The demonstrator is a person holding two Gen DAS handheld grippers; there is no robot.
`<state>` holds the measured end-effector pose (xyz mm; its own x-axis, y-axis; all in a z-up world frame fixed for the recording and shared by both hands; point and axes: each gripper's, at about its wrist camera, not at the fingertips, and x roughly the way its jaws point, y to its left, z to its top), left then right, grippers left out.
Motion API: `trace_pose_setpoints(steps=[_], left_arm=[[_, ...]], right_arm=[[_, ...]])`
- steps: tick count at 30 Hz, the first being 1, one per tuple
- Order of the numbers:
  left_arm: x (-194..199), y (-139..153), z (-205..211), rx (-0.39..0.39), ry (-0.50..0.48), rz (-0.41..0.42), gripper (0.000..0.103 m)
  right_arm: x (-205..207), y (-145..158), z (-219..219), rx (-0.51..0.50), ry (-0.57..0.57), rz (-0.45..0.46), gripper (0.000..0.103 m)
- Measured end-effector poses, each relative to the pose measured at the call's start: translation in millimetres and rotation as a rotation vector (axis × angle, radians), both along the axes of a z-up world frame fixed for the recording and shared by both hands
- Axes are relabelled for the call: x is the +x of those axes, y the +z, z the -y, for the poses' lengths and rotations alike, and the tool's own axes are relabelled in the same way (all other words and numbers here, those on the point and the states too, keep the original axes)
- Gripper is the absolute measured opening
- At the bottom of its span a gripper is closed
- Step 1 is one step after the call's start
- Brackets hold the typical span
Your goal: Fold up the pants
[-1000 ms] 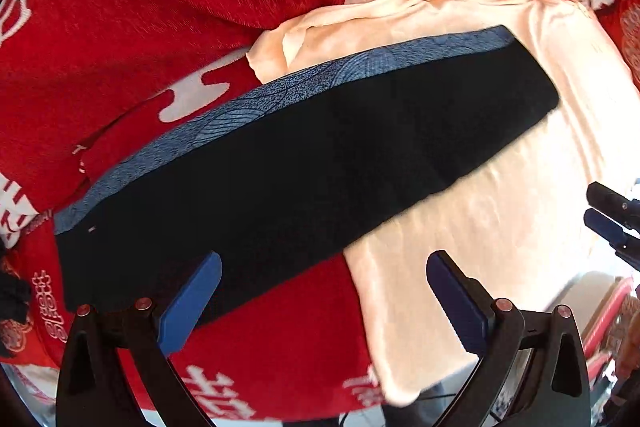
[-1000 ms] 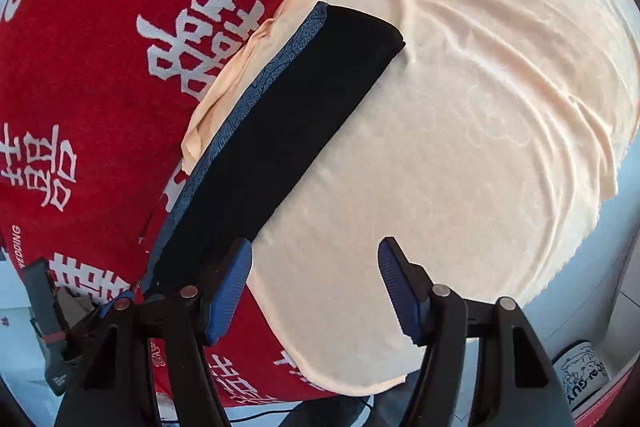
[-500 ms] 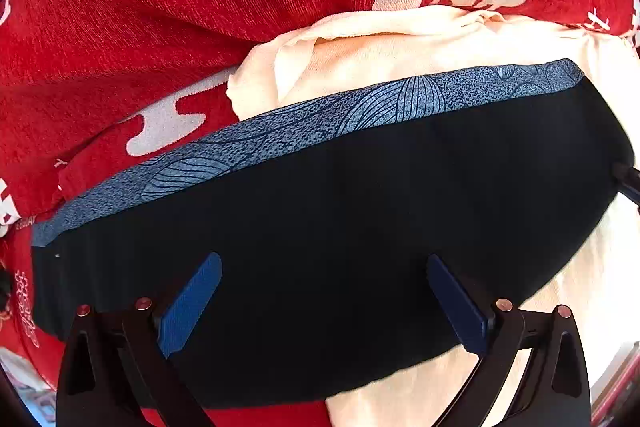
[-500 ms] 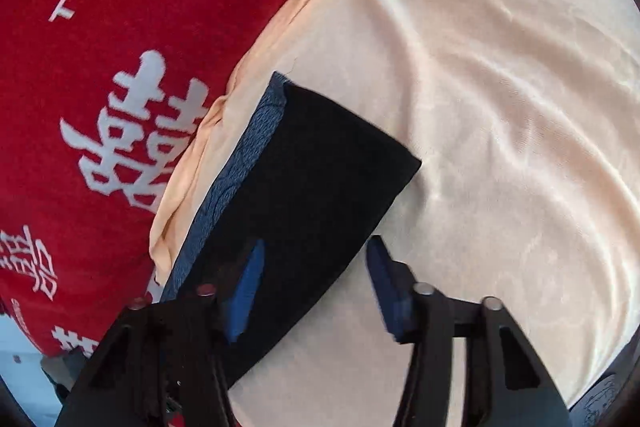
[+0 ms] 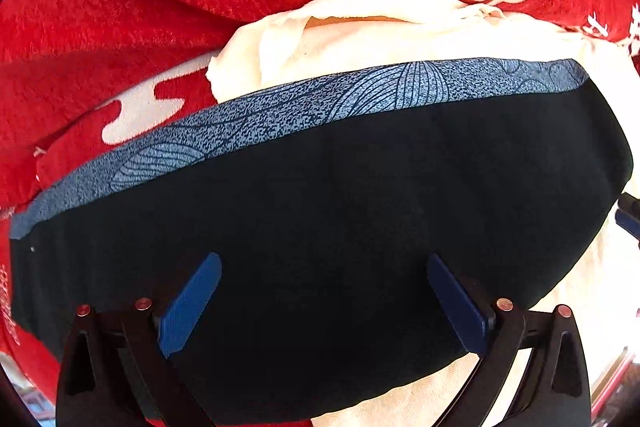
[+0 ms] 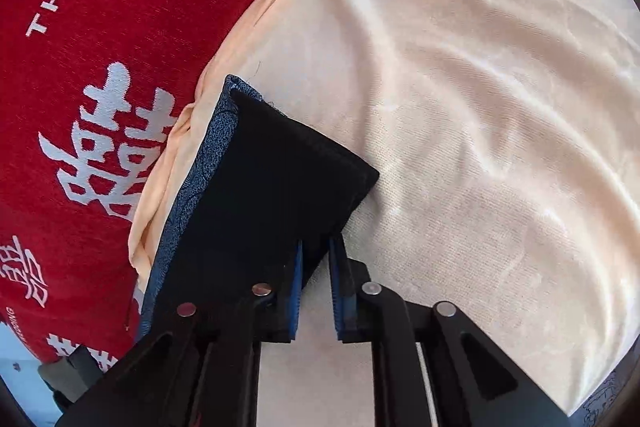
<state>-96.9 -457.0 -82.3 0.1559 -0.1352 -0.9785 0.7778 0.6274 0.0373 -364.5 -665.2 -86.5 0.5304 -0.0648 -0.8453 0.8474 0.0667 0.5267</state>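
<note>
pants: black soft fabric pants with blue patterned band (image 5: pixel 320 227), folded long, laid on cream cloth (image 6: pixel 480 107) over red blanket (image 5: pixel 120 7)
handling: light, limp; best gripped at corners
left gripper (image 5: pixel 324 303): jaws spread, hovering over pants
right gripper (image 6: pixel 316 259): clamped on pants' end edge

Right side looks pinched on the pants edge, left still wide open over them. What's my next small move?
Probably lower the left hand-held gripper and close it on the pants' near edge: its jaws stand open over the cloth, while the right hand-held gripper already pinches the end.
</note>
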Motion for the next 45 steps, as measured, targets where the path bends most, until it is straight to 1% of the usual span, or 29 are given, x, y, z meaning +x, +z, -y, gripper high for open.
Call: trace_pose_setpoints(steps=[2, 4, 7, 8, 11, 19, 33, 39, 40, 42, 45], left_arm=[[-1.1, 0.7, 1.5, 0.008, -0.009, 0.008, 0.103], [-2.6, 1.3, 2.3, 0.011, -0.014, 0.011, 0.103], [-2.0, 1.9, 3.1, 0.016, -0.017, 0.012, 0.103], [-2.0, 1.9, 3.3, 0.018, -0.018, 0.012, 0.103], [-4.5, 5.1, 5.9, 0.025, -0.021, 0.016, 0.103], [-11.4, 8.1, 19.3, 0.032, -0.026, 0.026, 0.103], [-15.9, 7.1, 21.9, 0.039, -0.027, 0.039, 0.103], [-20.6, 8.5, 24.4, 0.046, -0.029, 0.047, 0.103], [-20.8, 9.0, 24.8, 0.047, -0.029, 0.046, 0.103], [-21.0, 9.4, 24.7, 0.047, -0.029, 0.046, 0.103], [-21.5, 9.7, 25.5, 0.047, -0.029, 0.047, 0.103]], right_arm=[[-6.4, 1.0, -4.1, 0.019, -0.008, 0.012, 0.019], [-12.5, 0.8, -6.1, 0.027, -0.005, -0.01, 0.019], [-23.5, 1.7, -4.8, 0.045, -0.019, -0.016, 0.019], [-26.9, 2.3, -4.6, 0.049, -0.028, -0.015, 0.021], [-33.6, 3.0, -4.9, 0.057, -0.041, -0.015, 0.04], [-36.8, 2.2, -6.9, 0.07, -0.039, -0.013, 0.04], [-34.7, 2.3, -6.4, 0.075, -0.039, 0.001, 0.04], [-31.6, 4.1, -6.8, 0.073, -0.032, 0.022, 0.041], [-30.8, 4.5, -7.1, 0.073, -0.03, 0.028, 0.041], [-29.9, 5.0, -7.2, 0.07, -0.028, 0.036, 0.046], [-26.7, 6.3, -6.6, 0.063, -0.02, 0.059, 0.048]])
